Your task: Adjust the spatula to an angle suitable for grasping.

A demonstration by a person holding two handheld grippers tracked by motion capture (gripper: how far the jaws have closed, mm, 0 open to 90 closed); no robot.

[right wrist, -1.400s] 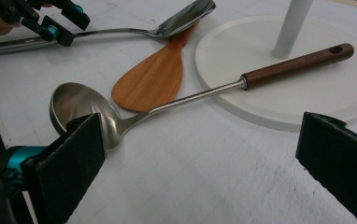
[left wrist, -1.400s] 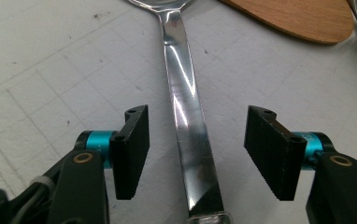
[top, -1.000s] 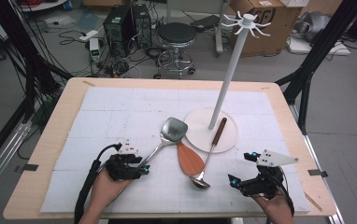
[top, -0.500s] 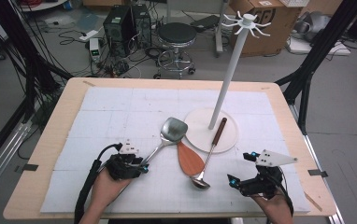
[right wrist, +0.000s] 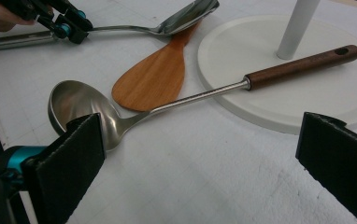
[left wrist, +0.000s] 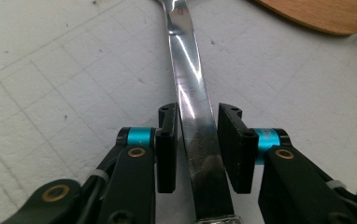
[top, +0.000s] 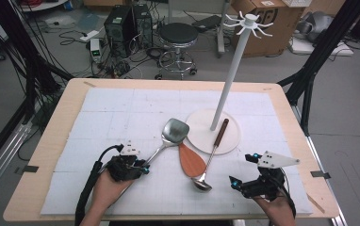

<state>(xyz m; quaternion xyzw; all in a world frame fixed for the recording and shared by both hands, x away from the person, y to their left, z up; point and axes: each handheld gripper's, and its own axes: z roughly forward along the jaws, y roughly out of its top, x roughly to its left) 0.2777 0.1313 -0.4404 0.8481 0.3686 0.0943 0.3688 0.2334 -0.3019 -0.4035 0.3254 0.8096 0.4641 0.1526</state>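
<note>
A steel turner lies on the white mat, its handle running back to my left gripper. The jaws of my left gripper have just been closing and stand on either side of that handle; a thin gap still shows at the right pad. My right gripper rests near the front right of the table, with its jaws wide open and nothing between them. Just ahead of it lies a steel ladle with a dark wooden grip, crossing a wooden spatula.
A white hanging stand with hooks on top rises from a round base at mid-table; the ladle's grip lies on that base. The wooden spatula sits partly under the turner's head. A stool and boxes stand beyond the table.
</note>
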